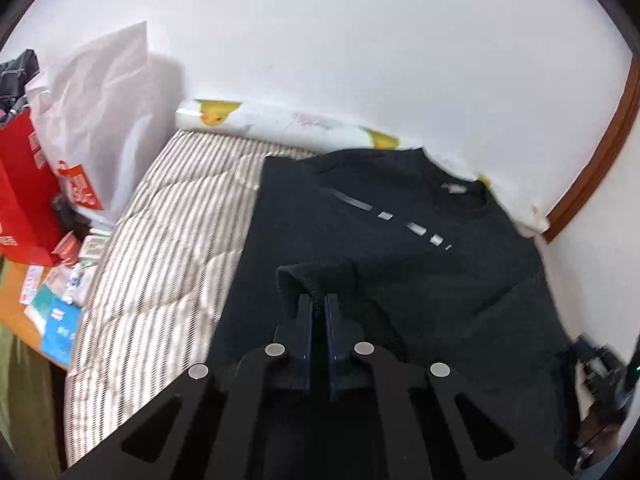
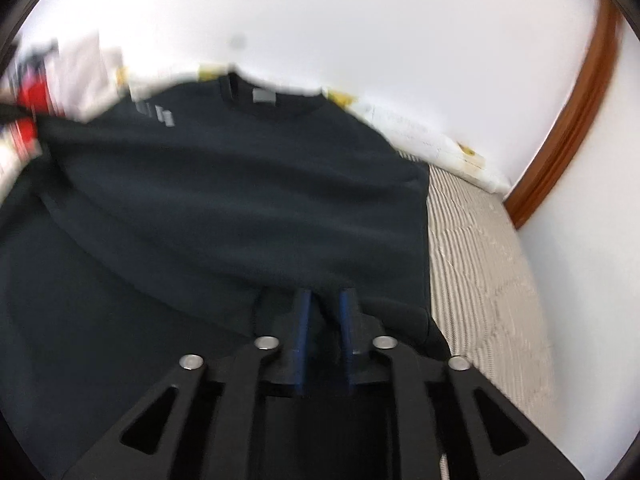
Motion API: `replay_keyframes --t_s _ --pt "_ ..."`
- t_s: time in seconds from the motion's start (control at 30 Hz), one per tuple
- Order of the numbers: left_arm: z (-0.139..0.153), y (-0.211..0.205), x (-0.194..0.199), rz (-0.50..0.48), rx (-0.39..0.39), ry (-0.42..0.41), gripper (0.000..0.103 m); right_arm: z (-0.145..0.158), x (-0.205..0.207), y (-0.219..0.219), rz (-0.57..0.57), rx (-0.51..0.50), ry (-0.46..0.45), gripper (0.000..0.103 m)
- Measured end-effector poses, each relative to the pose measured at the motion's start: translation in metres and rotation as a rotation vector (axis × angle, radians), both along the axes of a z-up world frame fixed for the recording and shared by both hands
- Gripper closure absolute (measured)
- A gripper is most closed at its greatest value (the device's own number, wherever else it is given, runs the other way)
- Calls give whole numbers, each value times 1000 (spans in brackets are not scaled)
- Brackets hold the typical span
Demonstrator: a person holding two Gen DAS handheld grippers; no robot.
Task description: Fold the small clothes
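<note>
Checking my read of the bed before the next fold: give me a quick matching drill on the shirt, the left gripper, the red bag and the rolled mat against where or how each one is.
Things:
1. black shirt
2. left gripper
3. red bag
4. rolled mat

States or places:
A. lying along the foot of the white wall
B. spread on the striped quilt, collar toward the wall
C. beside the bed, at the left edge of the left wrist view
D. pinched shut on a raised fold of dark cloth

Pairs: 1-B, 2-D, 3-C, 4-A
</note>
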State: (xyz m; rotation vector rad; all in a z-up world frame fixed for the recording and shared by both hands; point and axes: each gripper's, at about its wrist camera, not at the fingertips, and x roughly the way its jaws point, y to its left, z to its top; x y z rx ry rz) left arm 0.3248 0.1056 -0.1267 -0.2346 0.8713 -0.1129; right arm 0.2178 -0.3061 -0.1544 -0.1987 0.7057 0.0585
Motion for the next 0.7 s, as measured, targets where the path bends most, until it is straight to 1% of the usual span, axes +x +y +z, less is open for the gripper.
replay_keyframes --t_s 0.03,0.07,0.13,0.23,0.27,0.37,0.43,0.5,0.57,0.7 --pt "-4 0 -1 -3 6 9 97 4 2 -5 -15 34 -22 60" --pt "-9 -2 -2 -3 18 21 97 6 5 -10 -41 50 -35 59" --pt "-19 -8 -2 -6 49 42 96 -2 19 -21 -117 54 -17 59" --pt "-25 -15 -7 0 106 47 93 -23 39 -39 -236 67 81 60" --pt "-25 -16 -9 0 116 43 93 -28 41 -44 -256 68 97 61" --pt "-21 -20 -16 -3 141 35 93 -40 39 -55 -325 29 132 61" --pt "-17 -21 -20 -3 150 28 93 -38 34 -65 -335 74 135 61" --pt "-12 -22 -26 3 155 21 93 -31 23 -67 -337 98 128 61" --pt "-7 -25 -33 10 152 13 93 -23 13 -68 -332 106 112 58" --pt "3 -35 -51 -4 155 -12 93 -13 -12 -66 -304 109 99 58"
